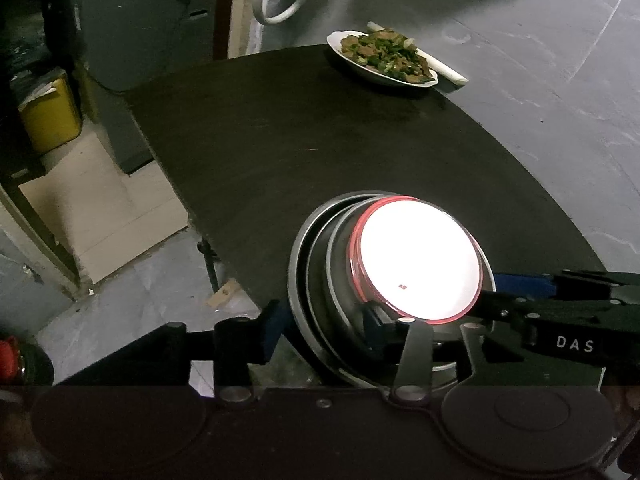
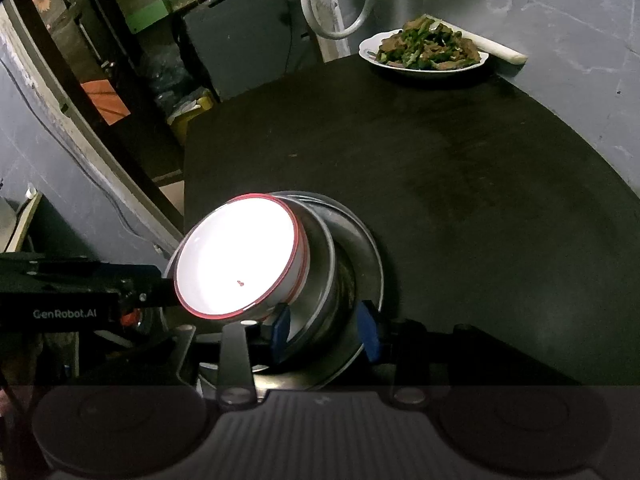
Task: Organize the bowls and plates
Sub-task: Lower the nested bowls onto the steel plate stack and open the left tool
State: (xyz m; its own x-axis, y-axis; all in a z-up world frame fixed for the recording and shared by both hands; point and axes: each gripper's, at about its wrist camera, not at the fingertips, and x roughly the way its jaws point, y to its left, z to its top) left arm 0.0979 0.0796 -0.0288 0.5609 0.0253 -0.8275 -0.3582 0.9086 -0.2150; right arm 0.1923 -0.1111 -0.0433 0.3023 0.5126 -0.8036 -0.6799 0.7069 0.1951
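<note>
Right gripper [image 2: 325, 330] jaws pinched steel bowl [image 2: 336, 280] rim, lower centre; left gripper [image 1: 320, 334] jaws spread, stack between.

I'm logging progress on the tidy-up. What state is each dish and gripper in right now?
white red-rimmed bowl: tilted, nested atop the stack, empty but for a speck.
metal stack: nested, on the table at its near edge.
food plate: full, at the far edge.
left gripper: straddles the stack's rim, grip unclear.
right gripper: straddles the stack's rim, grip unclear.
</note>
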